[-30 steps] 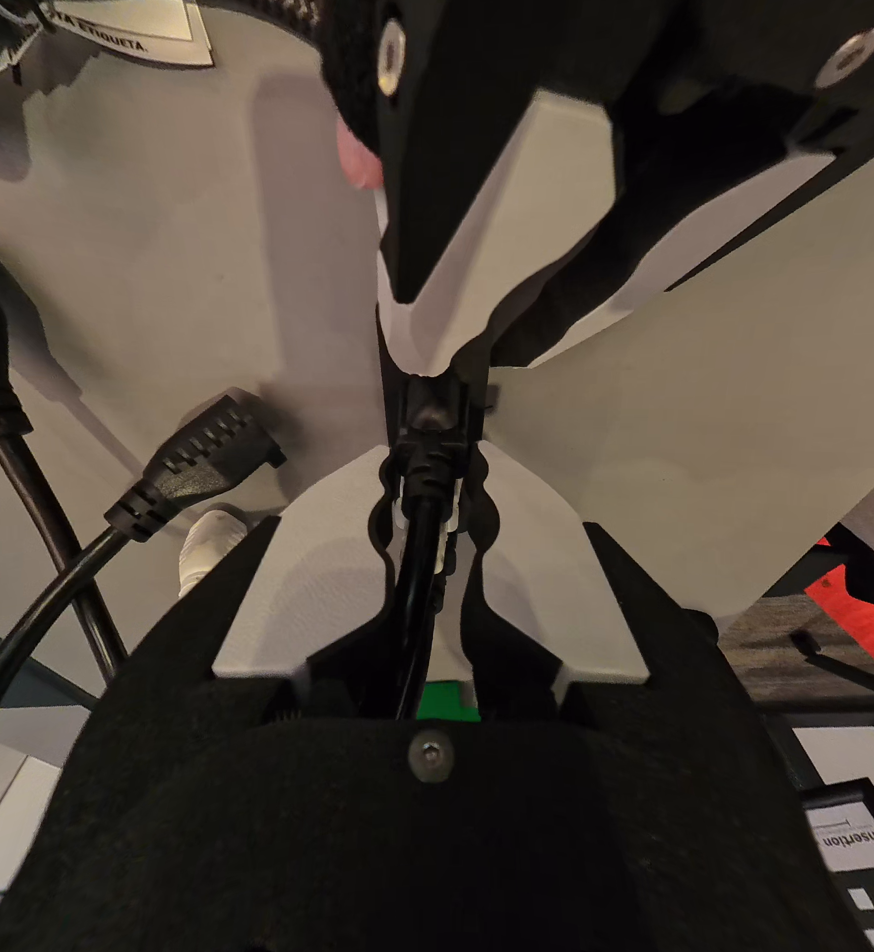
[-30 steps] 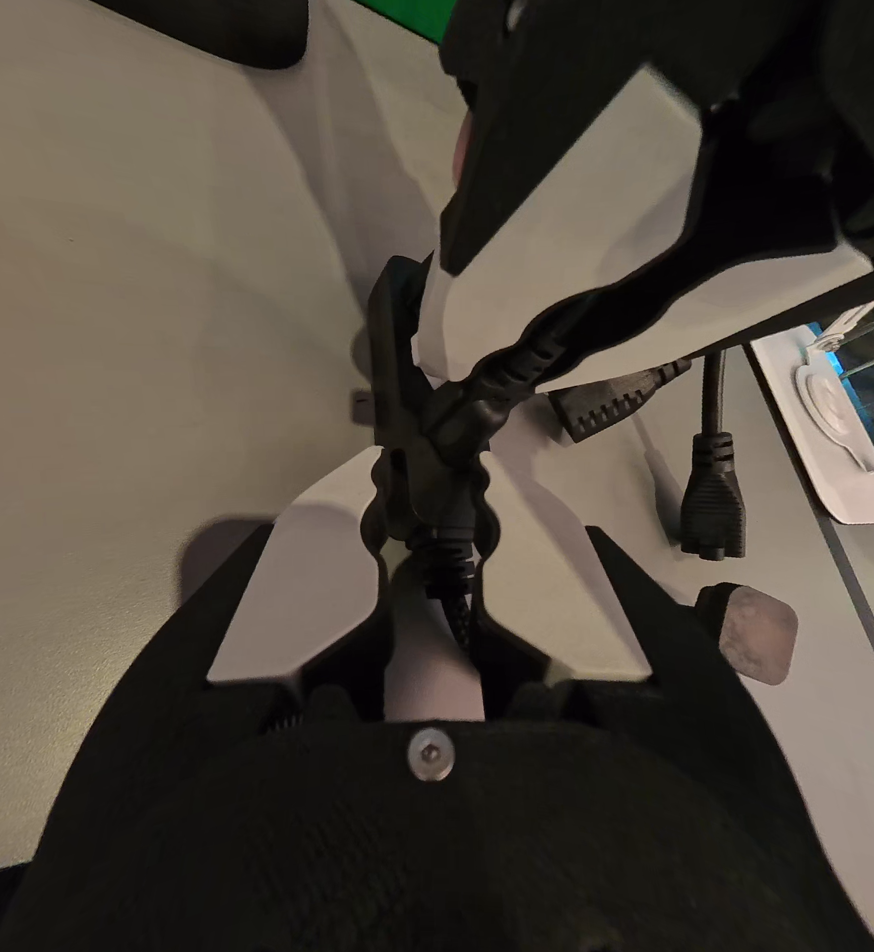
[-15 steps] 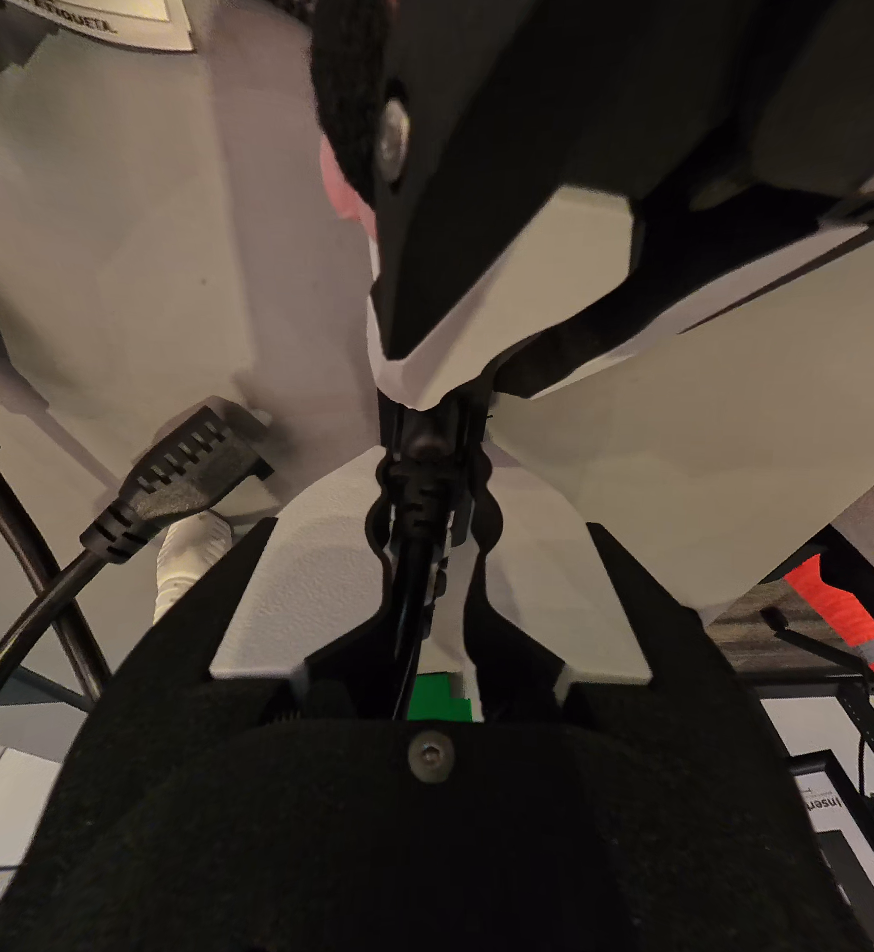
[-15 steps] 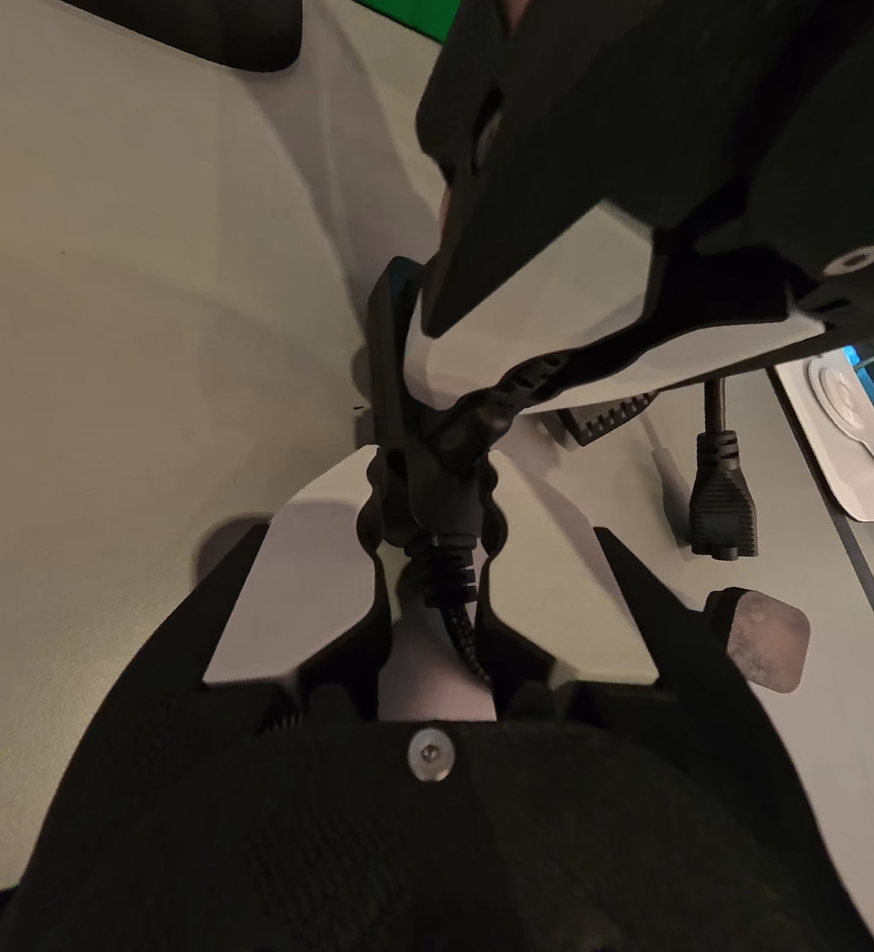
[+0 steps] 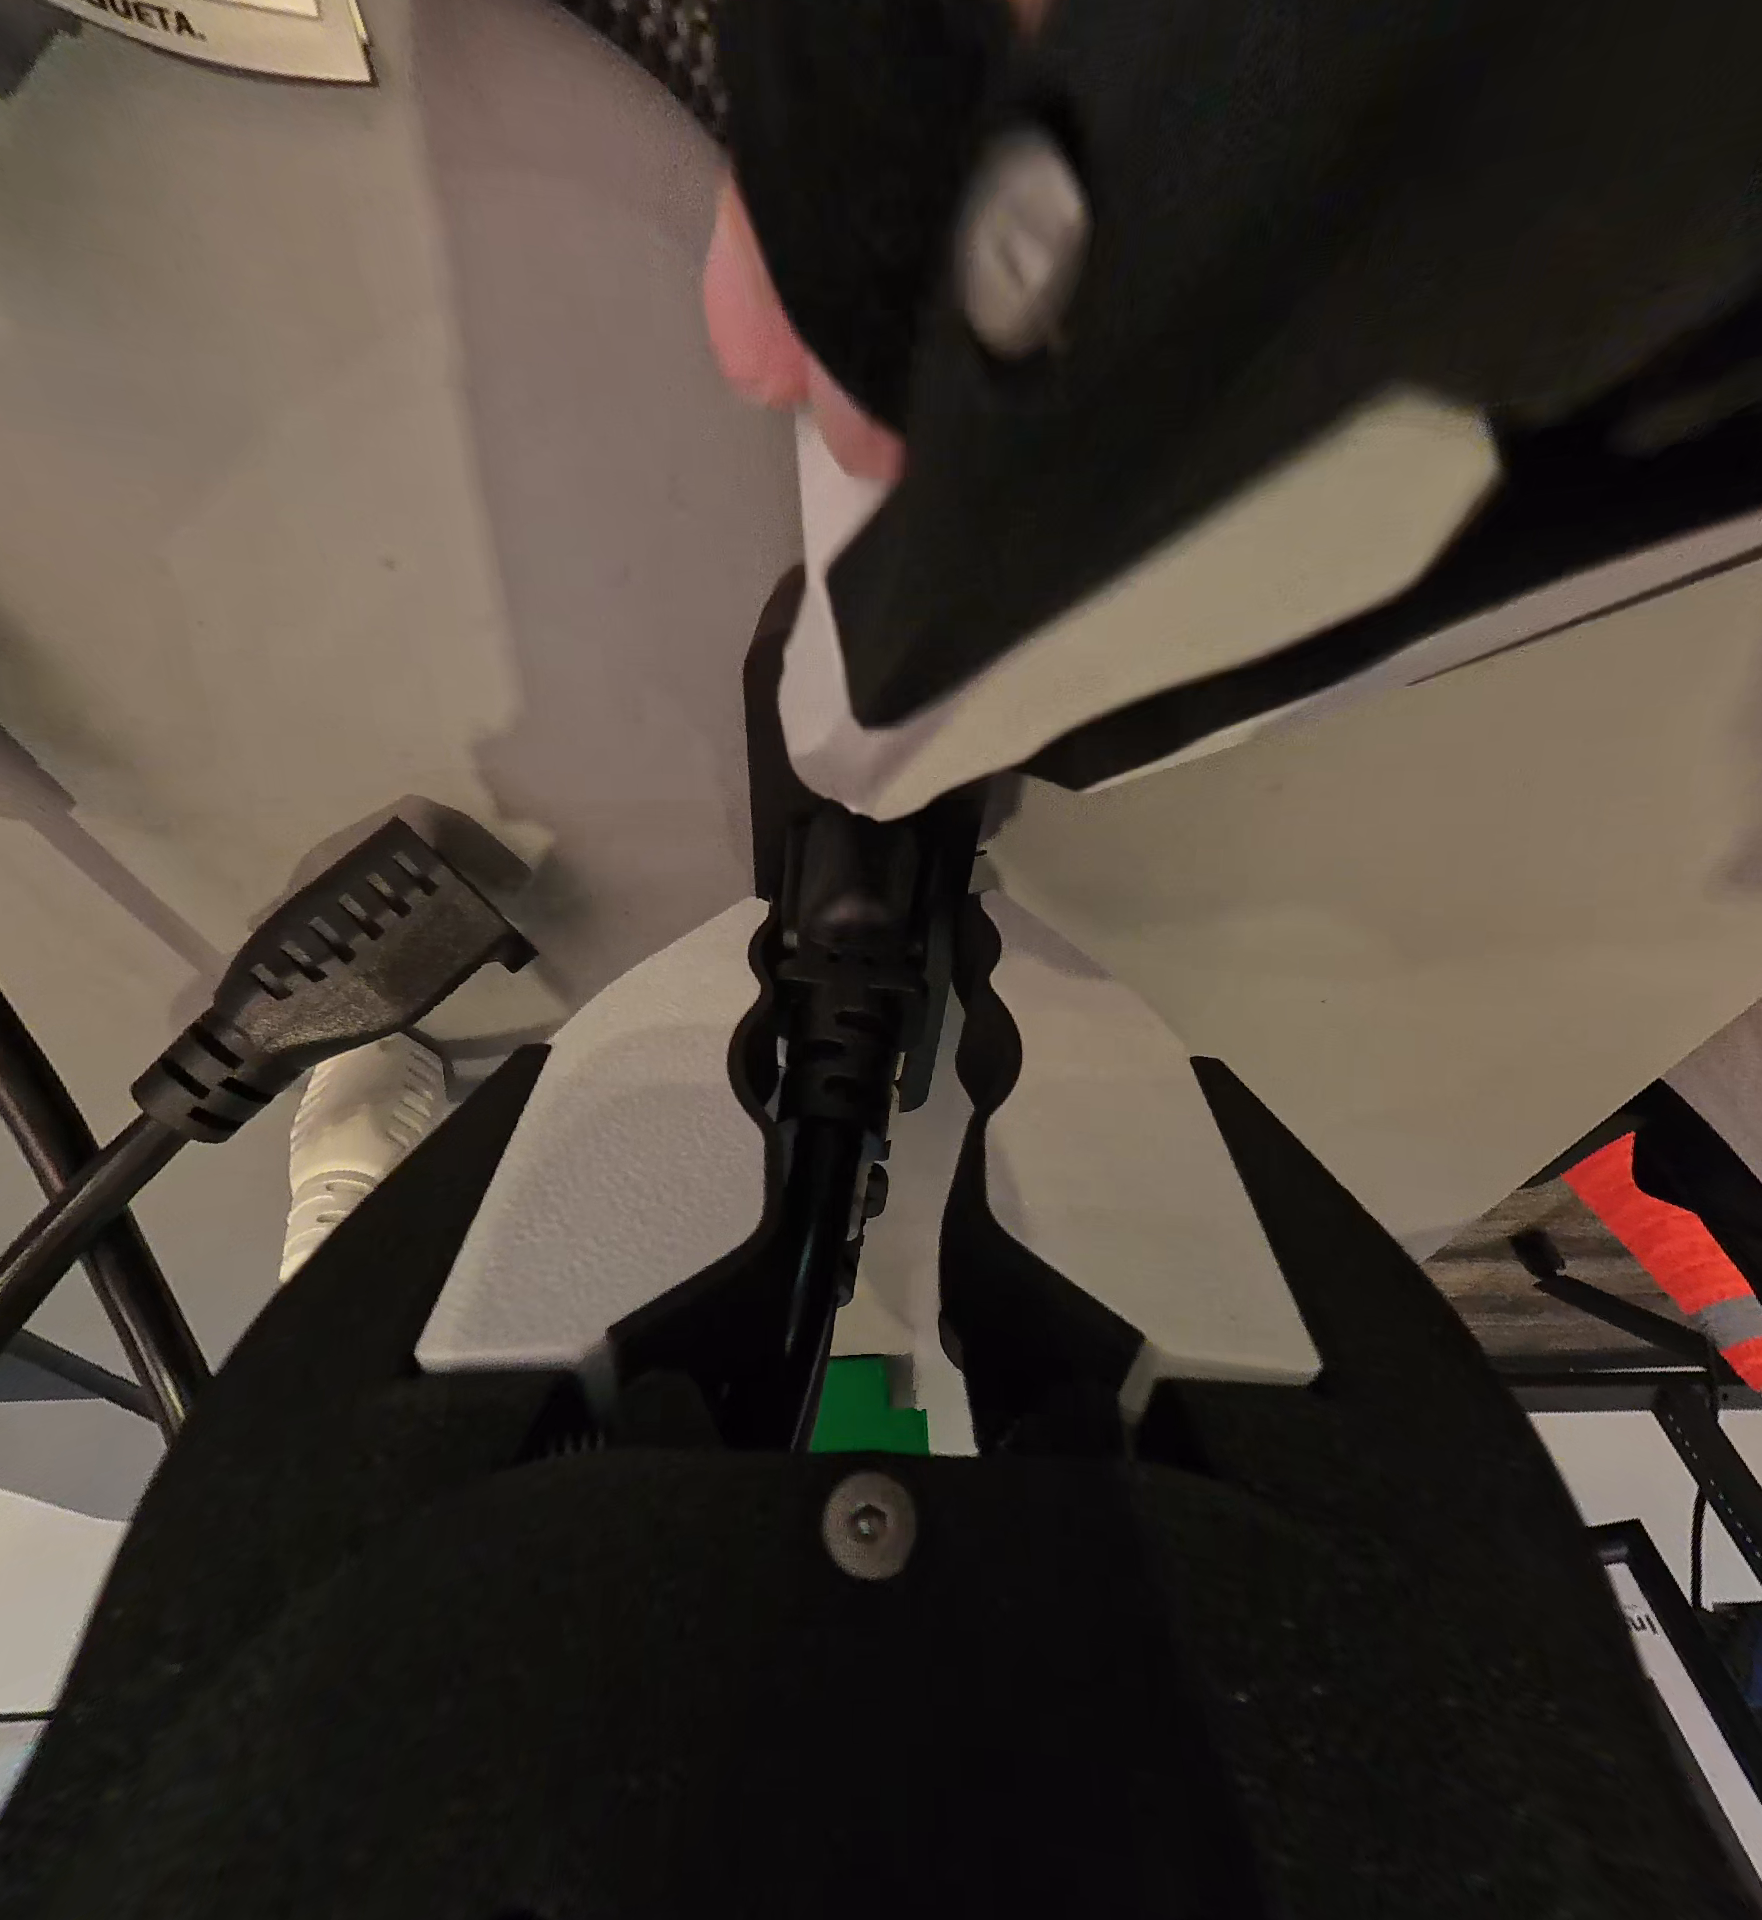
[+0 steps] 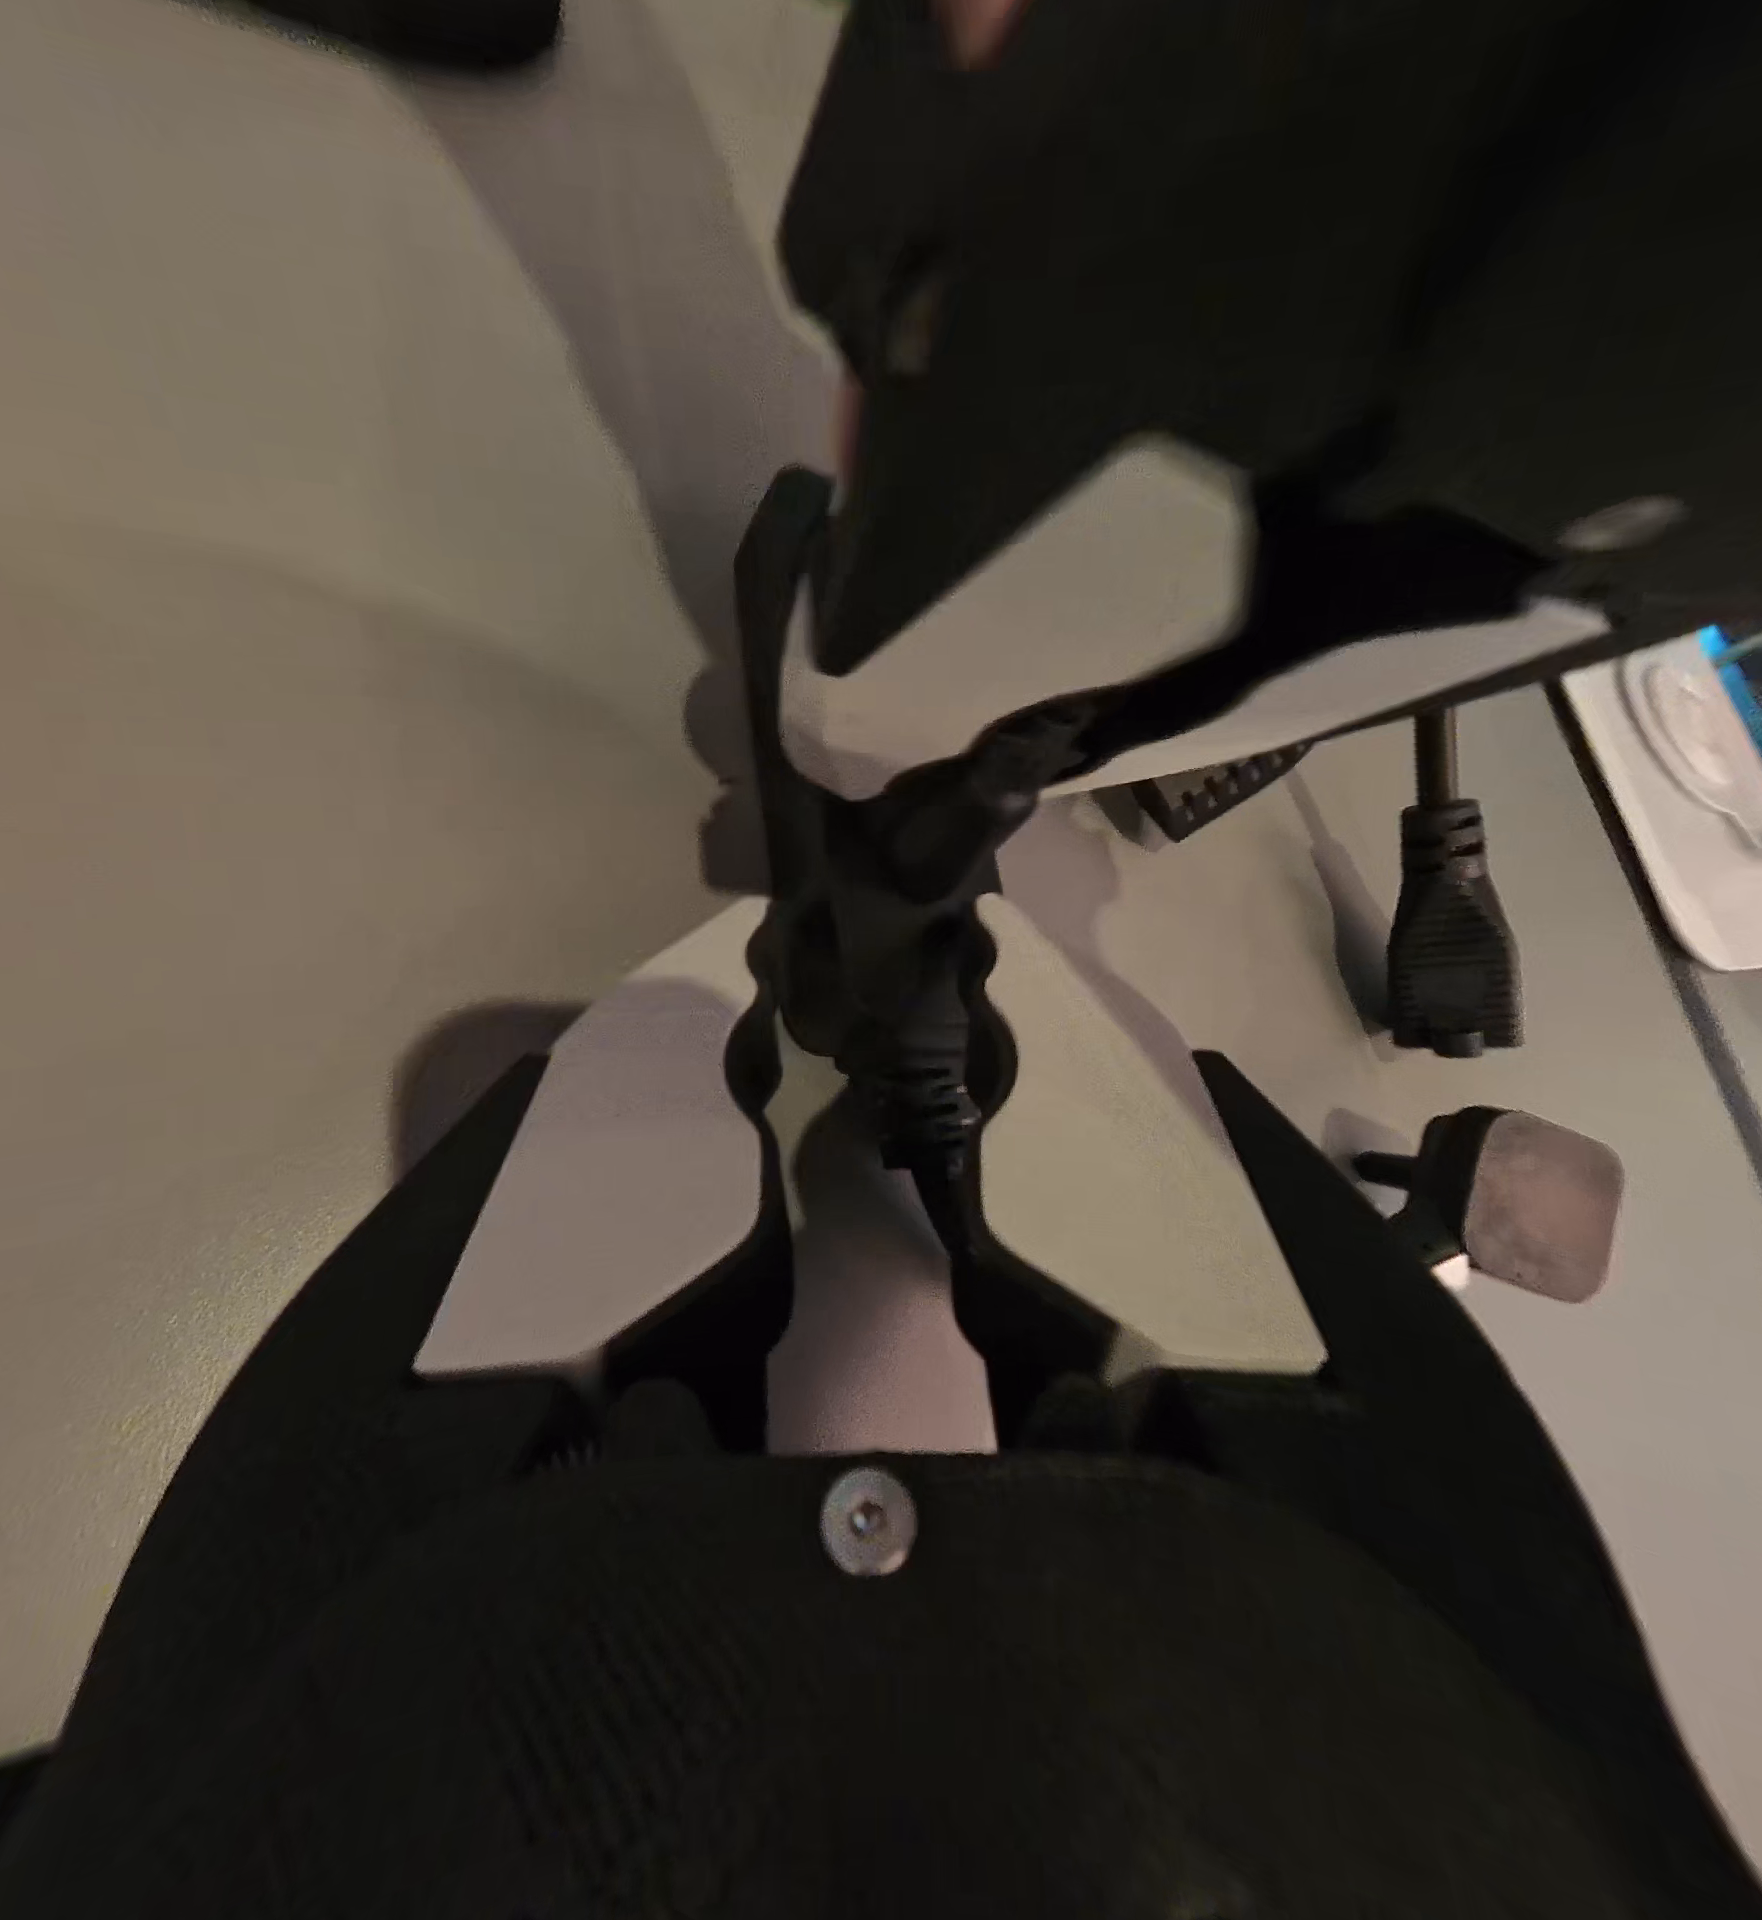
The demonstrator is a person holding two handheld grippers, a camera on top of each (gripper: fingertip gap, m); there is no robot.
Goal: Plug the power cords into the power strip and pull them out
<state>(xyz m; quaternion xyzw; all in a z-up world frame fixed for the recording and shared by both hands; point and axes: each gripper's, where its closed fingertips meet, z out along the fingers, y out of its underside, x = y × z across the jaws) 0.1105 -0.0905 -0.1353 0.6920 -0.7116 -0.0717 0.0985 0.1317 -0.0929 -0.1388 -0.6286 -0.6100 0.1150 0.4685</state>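
In the left wrist view my left gripper (image 5: 861,935) is shut on a black plug (image 5: 846,987), and its cord runs back between the fingers. The plug meets a flat black power strip (image 5: 765,727) seen edge-on. My right gripper (image 5: 856,769) comes down from above onto that strip. In the right wrist view my right gripper (image 6: 872,966) is shut on the strip's lower end (image 6: 768,675), and a ribbed cord sleeve (image 6: 924,1117) hangs below it. The left gripper (image 6: 898,769) holds its plug (image 6: 944,831) against the strip from the upper right.
A loose black plug (image 5: 357,966), a white plug (image 5: 357,1132) and a black cord (image 5: 35,1132) lie on the grey table at left. In the right wrist view another black plug (image 6: 1453,966), a black piece with a grey square face (image 6: 1537,1205) and a white object (image 6: 1739,821) lie at right.
Both grippers stay shut on the same parts. The right gripper has tilted and swung across the joined parts. The right wrist view is now blurred, and the cord sleeve leans to the right.
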